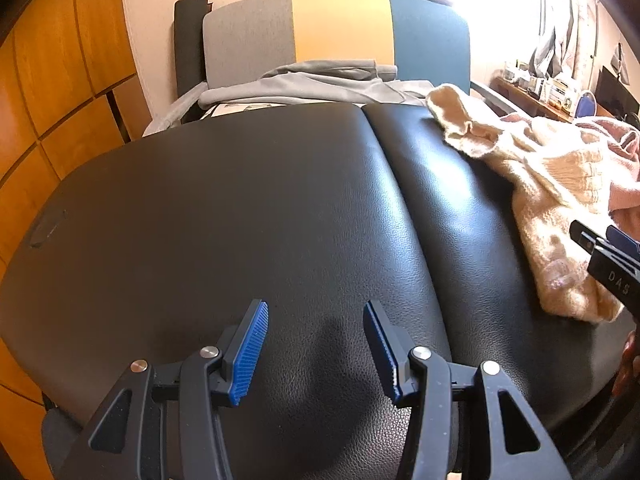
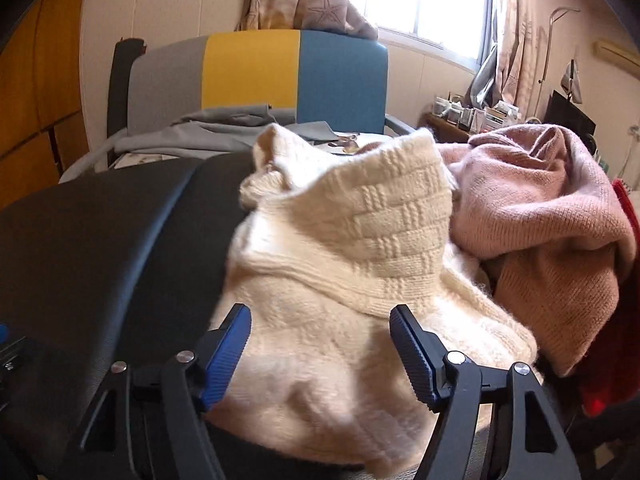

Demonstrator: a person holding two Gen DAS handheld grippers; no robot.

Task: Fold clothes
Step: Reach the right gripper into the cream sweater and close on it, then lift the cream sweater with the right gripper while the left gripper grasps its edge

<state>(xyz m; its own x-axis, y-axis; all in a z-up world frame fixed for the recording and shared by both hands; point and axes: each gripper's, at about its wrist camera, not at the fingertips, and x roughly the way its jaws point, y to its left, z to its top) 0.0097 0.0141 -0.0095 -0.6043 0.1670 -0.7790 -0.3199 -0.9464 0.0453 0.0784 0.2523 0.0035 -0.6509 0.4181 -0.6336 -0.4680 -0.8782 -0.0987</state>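
A cream knit sweater [image 2: 352, 248] lies crumpled on the right part of a black padded table [image 1: 224, 208]; it also shows in the left wrist view [image 1: 560, 184]. A pink knit sweater [image 2: 540, 208] is heaped to its right. My right gripper [image 2: 320, 316] is open, with its jaws either side of the cream sweater's near edge. My left gripper [image 1: 316, 312] is open and empty over bare black padding, well left of the sweater. The right gripper's body [image 1: 608, 256] shows at the right edge of the left wrist view.
A chair [image 1: 336, 28] with a grey, yellow and blue back stands behind the table, with grey clothing [image 1: 304, 84] on its seat. Wooden cabinets [image 1: 52, 80] stand at the left. A cluttered shelf [image 2: 472, 116] and a window are at the back right. Something red [image 2: 608, 360] lies at the far right.
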